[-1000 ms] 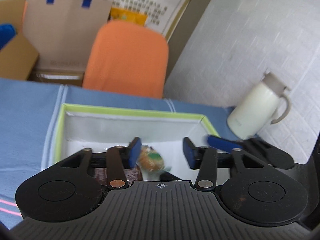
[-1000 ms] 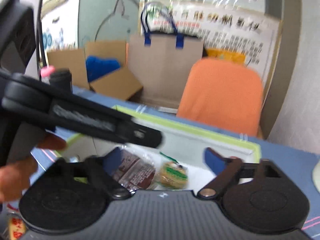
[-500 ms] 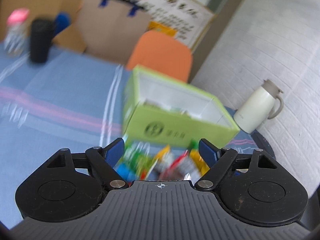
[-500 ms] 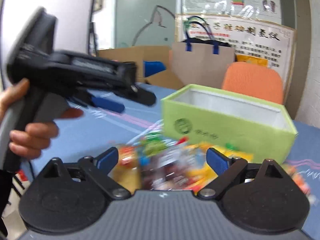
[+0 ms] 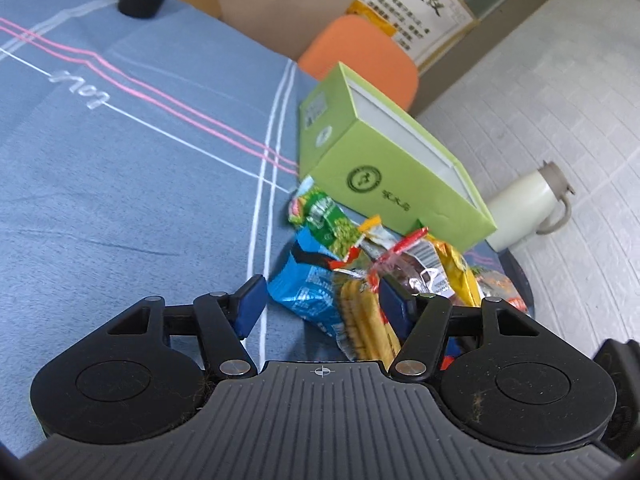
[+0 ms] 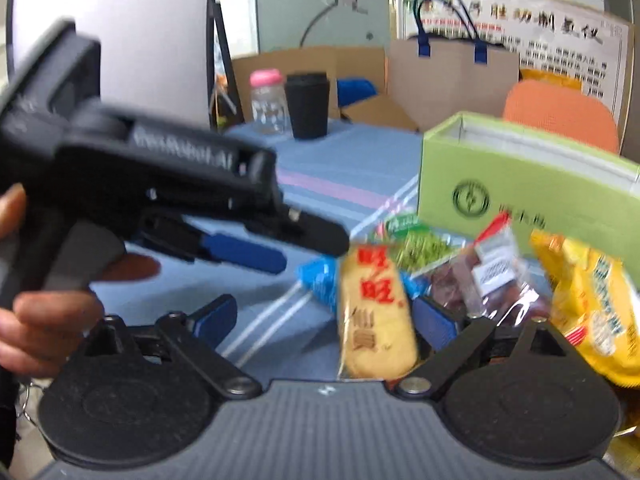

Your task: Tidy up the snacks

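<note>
Now both tools are hovering low over the loose snack pile (image 5: pixel 372 256) on the blue-clothed surface (image 5: pixel 120 184), whereas a second ago both were looking down into the green box (image 5: pixel 384 168) at a couple of packets lying inside. That reads as a finished drop-off and a return for the next pick.

Left tool (image 5: pixel 320 304): its jaws have just been closing from a wider spread, and they are now standing partly apart with the blue packet (image 5: pixel 308 292) and the end of the rice cracker packet (image 5: pixel 368 320) between them; I cannot tell whether either pad is pressing yet. Right tool (image 6: pixel 324 320): it is standing spread wide and pinching nothing, with the same rice cracker packet (image 6: pixel 374 312) lying between its fingers.

The pile is sitting at about 1 o'clock from the left tool, tight against the box's near wall, with the box behind it at 1 o'clock. A white flask (image 5: pixel 528 208) is standing at 2 o'clock, beside the box.

Most snacks are seemingly waiting outside the box, so the sorting is looking far from done.
</note>
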The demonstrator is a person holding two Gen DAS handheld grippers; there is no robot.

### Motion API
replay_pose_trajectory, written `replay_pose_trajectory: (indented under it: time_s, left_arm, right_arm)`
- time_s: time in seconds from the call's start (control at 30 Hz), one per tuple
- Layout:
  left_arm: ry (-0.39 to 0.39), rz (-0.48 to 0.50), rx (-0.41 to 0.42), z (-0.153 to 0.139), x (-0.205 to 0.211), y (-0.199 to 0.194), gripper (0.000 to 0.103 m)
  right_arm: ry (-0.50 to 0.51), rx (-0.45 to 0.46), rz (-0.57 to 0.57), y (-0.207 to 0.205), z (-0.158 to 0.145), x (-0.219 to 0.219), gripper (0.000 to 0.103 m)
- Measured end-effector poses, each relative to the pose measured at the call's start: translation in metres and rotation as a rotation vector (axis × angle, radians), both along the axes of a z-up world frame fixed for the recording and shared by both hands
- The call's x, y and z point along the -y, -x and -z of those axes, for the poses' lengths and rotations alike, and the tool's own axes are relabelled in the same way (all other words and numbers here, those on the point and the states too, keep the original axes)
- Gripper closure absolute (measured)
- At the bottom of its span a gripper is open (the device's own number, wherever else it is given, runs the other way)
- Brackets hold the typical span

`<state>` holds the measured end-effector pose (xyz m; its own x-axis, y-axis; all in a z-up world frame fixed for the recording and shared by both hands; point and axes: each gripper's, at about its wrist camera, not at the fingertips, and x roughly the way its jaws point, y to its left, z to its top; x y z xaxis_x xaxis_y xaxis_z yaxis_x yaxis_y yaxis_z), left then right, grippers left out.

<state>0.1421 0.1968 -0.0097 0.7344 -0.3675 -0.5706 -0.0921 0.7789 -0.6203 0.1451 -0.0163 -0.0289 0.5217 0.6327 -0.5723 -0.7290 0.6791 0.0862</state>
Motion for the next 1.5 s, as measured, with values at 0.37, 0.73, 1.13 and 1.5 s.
replay_pose_trajectory:
  time_s: [0.37, 0.73, 1.13, 1.5]
  left_arm:
    - [0.023, 0.046, -0.01, 0.009, 0.004, 0.011, 0.06]
    - [-0.008, 0.079, -0.03, 0.006, 0.02, 0.041, 0.047]
    - [0.002, 0.129, -0.063, 0.011, 0.043, 0.044, 0.052]
    - [-0.011, 0.117, -0.07, 0.005, 0.039, 0.043, 0.062]
  right_arm:
    - [-0.006, -0.053, 0.025, 0.021, 0.007, 0.007, 0.009]
    - [-0.043, -0.028, 0.024, 0.035, 0.024, 0.005, 0.001]
    - [0.004, -0.034, 0.009, 0.045, 0.02, 0.016, 0.001]
    - [0.029, -0.041, 0.027, 0.059, 0.018, 0.02, 0.001]
